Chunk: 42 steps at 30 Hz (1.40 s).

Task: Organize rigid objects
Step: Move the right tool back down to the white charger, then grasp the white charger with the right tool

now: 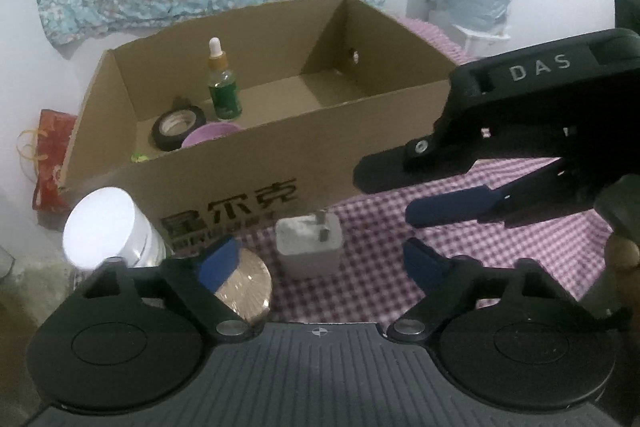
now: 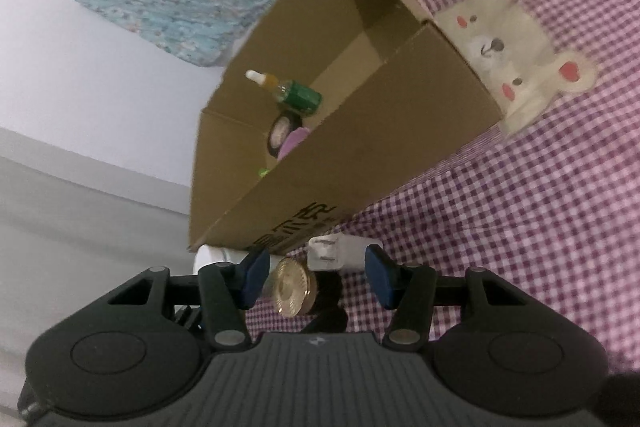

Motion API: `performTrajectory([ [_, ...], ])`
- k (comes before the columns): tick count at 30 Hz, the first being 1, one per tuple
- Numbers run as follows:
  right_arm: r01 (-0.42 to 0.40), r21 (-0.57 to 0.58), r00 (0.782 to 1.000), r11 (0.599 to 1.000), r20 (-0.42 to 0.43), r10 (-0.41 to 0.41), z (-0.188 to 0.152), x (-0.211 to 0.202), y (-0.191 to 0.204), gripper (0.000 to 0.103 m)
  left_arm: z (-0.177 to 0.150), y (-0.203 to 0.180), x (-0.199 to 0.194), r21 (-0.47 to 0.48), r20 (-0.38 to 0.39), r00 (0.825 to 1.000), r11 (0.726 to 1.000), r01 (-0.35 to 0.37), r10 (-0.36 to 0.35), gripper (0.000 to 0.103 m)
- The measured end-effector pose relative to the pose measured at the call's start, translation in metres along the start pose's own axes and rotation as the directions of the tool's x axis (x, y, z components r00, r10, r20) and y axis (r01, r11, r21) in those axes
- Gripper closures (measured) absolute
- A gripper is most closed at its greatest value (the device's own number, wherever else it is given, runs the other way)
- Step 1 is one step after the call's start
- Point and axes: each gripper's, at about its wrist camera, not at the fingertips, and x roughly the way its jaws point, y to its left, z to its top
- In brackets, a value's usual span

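Holds nothing in the left gripper (image 1: 322,263) nor in the right gripper (image 2: 316,277): both spread wide, released. Finds the white charger (image 1: 310,247) straight ahead between the left fingers, standing prongs up on the checked cloth (image 1: 400,227), just before the near wall of the cardboard box (image 1: 248,179). Seems nearer to the left gripper; shares the right gap with a gold round tin (image 2: 294,291). Contains in the box a dropper bottle (image 1: 224,87), a black tape roll (image 1: 178,127) and a purple lid (image 1: 210,135); leaves a white-capped jar (image 1: 104,227) outside, near the box corner.
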Motion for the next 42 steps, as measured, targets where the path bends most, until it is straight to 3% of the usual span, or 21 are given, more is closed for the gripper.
performTrajectory([
  [5, 0.009, 0.017, 0.999, 1.000, -0.046, -0.008, 0.007, 0.026, -0.005, 0.051, 0.002, 0.005, 0.020, 0.003, -0.042, 0.999, 1.000, 0.000, 0.000, 0.037],
  [11, 0.004, 0.041, 0.996, 0.999, -0.089, 0.000, 0.011, 0.045, -0.009, 0.053, 0.004, 0.003, 0.035, 0.004, -0.072, 0.997, 1.000, 0.007, -0.007, 0.045],
  [23, 0.001, 0.059, 0.995, 0.998, -0.103, 0.005, 0.017, 0.049, -0.020, 0.053, 0.005, 0.000, 0.050, -0.029, -0.122, 0.992, 1.000, 0.010, -0.013, 0.050],
  [26, 0.002, 0.047, 0.994, 0.999, -0.110, 0.003, 0.018, 0.050, -0.021, 0.053, 0.005, -0.001, 0.052, -0.026, -0.122, 0.993, 1.000, 0.000, -0.003, 0.059],
  [42, -0.005, -0.025, 0.996, 1.000, -0.091, 0.003, 0.011, 0.033, -0.005, 0.057, 0.009, -0.004, 0.023, -0.063, -0.061, 0.998, 0.998, 0.015, -0.018, 0.061],
])
